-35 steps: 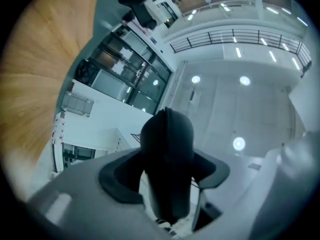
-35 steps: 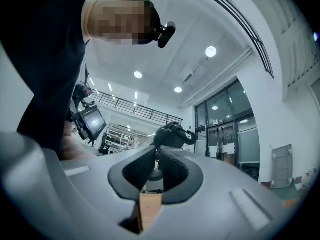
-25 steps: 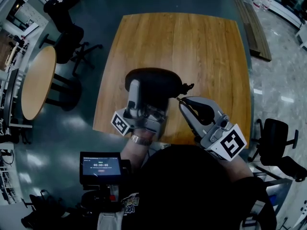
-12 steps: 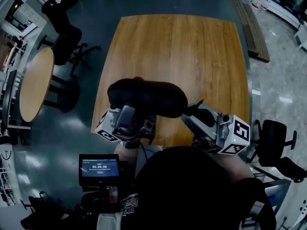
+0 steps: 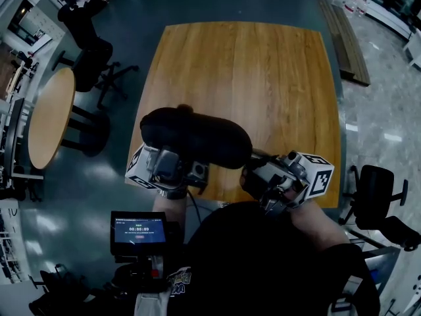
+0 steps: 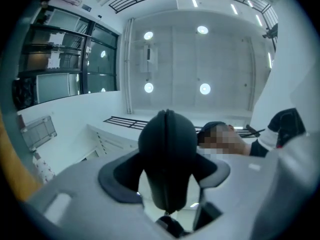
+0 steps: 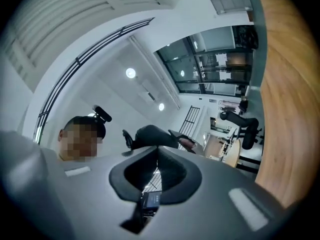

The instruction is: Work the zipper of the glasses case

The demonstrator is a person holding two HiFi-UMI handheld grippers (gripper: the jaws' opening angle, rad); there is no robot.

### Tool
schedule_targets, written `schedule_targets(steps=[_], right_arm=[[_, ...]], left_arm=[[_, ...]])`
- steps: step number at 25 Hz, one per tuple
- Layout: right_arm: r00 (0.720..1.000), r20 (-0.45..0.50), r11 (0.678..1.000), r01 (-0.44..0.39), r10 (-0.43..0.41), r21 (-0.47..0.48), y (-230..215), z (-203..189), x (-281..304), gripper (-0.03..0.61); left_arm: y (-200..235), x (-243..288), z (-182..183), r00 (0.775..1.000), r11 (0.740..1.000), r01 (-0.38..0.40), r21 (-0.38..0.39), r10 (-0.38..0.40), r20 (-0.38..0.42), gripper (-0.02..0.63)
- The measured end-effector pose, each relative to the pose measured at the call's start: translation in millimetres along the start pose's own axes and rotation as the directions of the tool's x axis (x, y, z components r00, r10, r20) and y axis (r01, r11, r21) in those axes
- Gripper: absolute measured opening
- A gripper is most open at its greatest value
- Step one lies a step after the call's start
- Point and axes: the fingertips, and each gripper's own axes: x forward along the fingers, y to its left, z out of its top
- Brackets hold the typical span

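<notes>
Looking up at a white ceiling (image 6: 200,59) with round lights (image 6: 149,87). Right in the middle, a black glasses case (image 6: 167,149), standing up, squeezed from both sides by the left gripper (image 6: 166,181). Down the front of the case, a thin zipper line. On the left, dark windows (image 6: 65,69) and a brown wooden edge (image 6: 15,169). On the right, just behind the case, a person (image 6: 260,148) in dark clothes.

Left tool (image 6: 167,181) clamped, right tool (image 7: 156,176) closed, both upturned
</notes>
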Motion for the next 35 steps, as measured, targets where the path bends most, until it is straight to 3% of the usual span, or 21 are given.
schedule_targets(steps=[2, 7, 11, 15, 17, 19, 22, 28, 32, 34, 35], right_arm=[[1.0, 0.004, 1.0, 0.003, -0.003, 0.03, -2.8, -4.1, -1.1, 0.006], [0.999, 0.033, 0.996, 0.006, -0.009, 0.094, -7.2, -11.2, -5.5, 0.005], [1.0, 0.022, 0.994, -0.004, 0.001, 0.109, -3.6, -12.4, -6.2, 0.005], [1.0, 0.007, 0.991, -0.011, 0.011, 0.13, 0.2, -14.9, -4.5, 0.006], [1.0, 0.016, 0.99, -0.012, 0.009, 0.143, 0.0, -14.8, -0.5, 0.006], [1.0, 0.024, 0.987, -0.008, 0.004, 0.161, -1.4, -15.0, 4.1, 0.005], [1.0, 0.021, 0.985, -0.001, -0.003, 0.171, -2.0, -15.9, 5.7, 0.006], [0.999, -0.017, 0.992, 0.052, -0.051, 0.114, -3.7, -17.5, -0.1, 0.011], [0.997, -0.031, 0.991, 0.074, -0.071, 0.108, -2.2, -19.4, -6.6, 0.006], [0.997, -0.032, 0.991, 0.073, -0.07, 0.112, 0.6, -17.8, -10.1, 0.003], [0.997, -0.032, 0.991, 0.072, -0.069, 0.113, 1.9, -17.0, -10.2, 0.003]], left_arm=[[-2.8, 2.9, -4.9, 1.0, 1.0, 0.002, 0.025, -0.003, 0.012, 0.305], [-8.3, 11.0, -30.8, 0.996, 0.995, 0.009, 0.101, 0.0, -0.091, 0.336], [-12.0, 10.4, -37.1, 0.994, 0.996, 0.027, 0.087, -0.018, -0.106, 0.339], [-19.1, 12.9, -41.9, 0.994, 0.997, 0.069, 0.025, -0.067, -0.086, 0.412], [-18.6, 16.5, -33.9, 0.996, 0.997, 0.07, 0.011, -0.069, -0.059, 0.406], [-17.3, 19.5, -23.6, 0.997, 0.998, 0.067, -0.002, -0.067, -0.035, 0.329], [-15.8, 17.5, -20.7, 0.997, 0.998, 0.059, -0.024, -0.06, -0.039, 0.307], [-14.6, -0.1, -37.3, 0.986, 0.998, 0.042, 0.037, -0.036, -0.162, 0.276], [-24.2, -9.4, -60.7, 0.934, 0.991, 0.082, 0.105, -0.04, -0.354, 0.292], [-27.6, -1.0, -65.8, 0.921, 0.99, 0.094, 0.109, -0.045, -0.386, 0.299], [-27.9, 3.9, -64.6, 0.926, 0.991, 0.093, 0.099, -0.05, -0.374, 0.299]])
